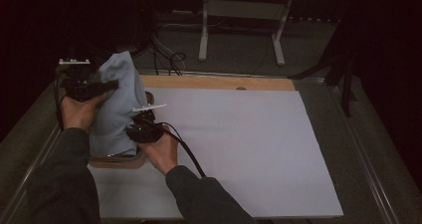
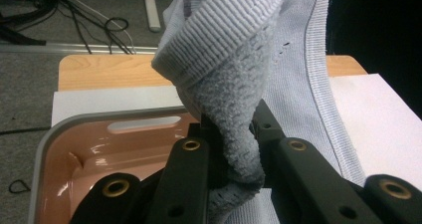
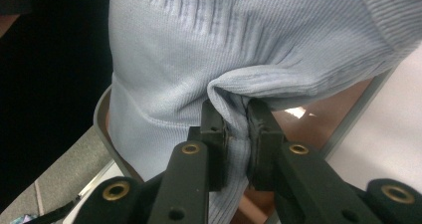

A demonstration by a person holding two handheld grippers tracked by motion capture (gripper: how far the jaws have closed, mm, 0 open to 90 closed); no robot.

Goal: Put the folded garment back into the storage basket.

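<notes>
Lifting a pale blue knitted garment [image 1: 115,104] out of a pink tray [image 1: 122,160] at the left edge of the high view, above a white board [image 1: 249,149] laid on the table. Left gripper [image 1: 110,85] at upper left, clamped on the upper part of the cloth; right gripper [image 1: 141,118] lower and nearer the frame's centre, pinching the garment's side. Bulk of the fabric hanging between the two and draping down into the tray.

Left gripper view: jaws drawn narrow on a thick ribbed fold of the garment [image 2: 234,84], which rises from centre to top of frame; tray [image 2: 89,149] with its grey rim and slot handle at lower left, a wooden strip [image 2: 114,69] and floor cables beyond. Best kept firm here, since a rolled double layer can slip out as weight comes onto it.

Right gripper view: jaws closed on a small tuck of the knit [image 3: 234,104] at centre frame; the tray's rim [image 3: 358,114] running diagonally at right, white board [image 3: 393,149] at lower right. Judged sound practice: raising both hands evenly until the hem is free of the rim, then spreading them apart toward the board, avoiding any drag of cloth against the tray edge.
</notes>
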